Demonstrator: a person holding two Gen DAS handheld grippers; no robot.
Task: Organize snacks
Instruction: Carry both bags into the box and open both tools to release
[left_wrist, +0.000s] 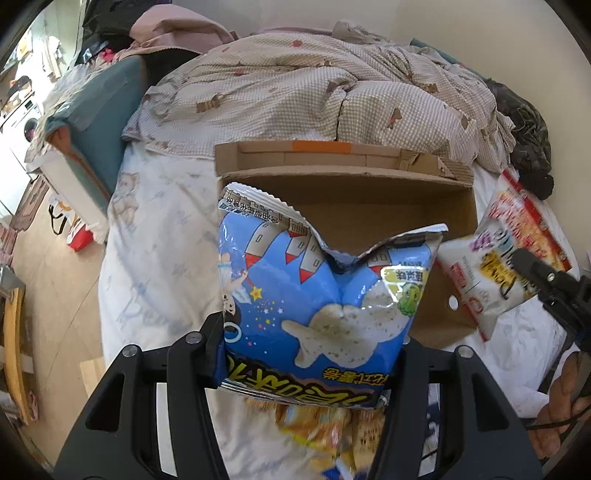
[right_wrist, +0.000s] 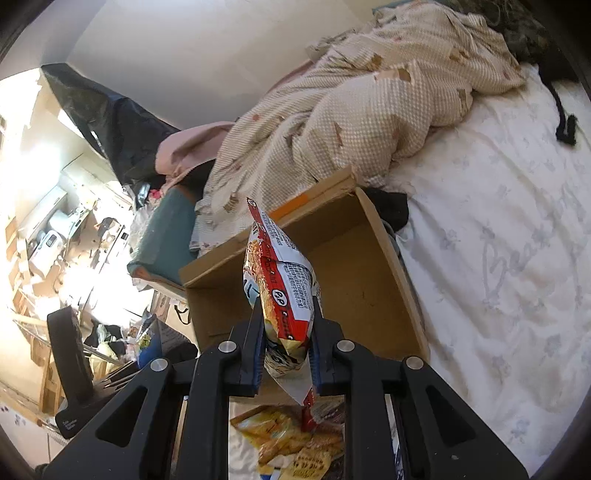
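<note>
My left gripper (left_wrist: 312, 347) is shut on a puffy blue snack bag (left_wrist: 317, 302) printed with rockets and a pale fish-shaped cracker, held up in front of an open cardboard box (left_wrist: 369, 206) on the bed. In the right wrist view, my right gripper (right_wrist: 286, 339) is shut on a red, white and orange snack packet (right_wrist: 280, 273), lifted before the same box (right_wrist: 354, 280). That packet (left_wrist: 491, 266) and the right gripper's dark fingers (left_wrist: 535, 273) also show at the right edge of the left wrist view, beside the box. Yellow snack packets (right_wrist: 291, 439) lie on the sheet below.
A rumpled checked quilt (left_wrist: 314, 92) lies behind the box. White printed bed sheet (right_wrist: 498, 258) stretches to the right. A teal cushion (left_wrist: 103, 122) sits at the bed's left edge, with the floor and clutter beyond. A dark garment (left_wrist: 524, 136) lies at the far right.
</note>
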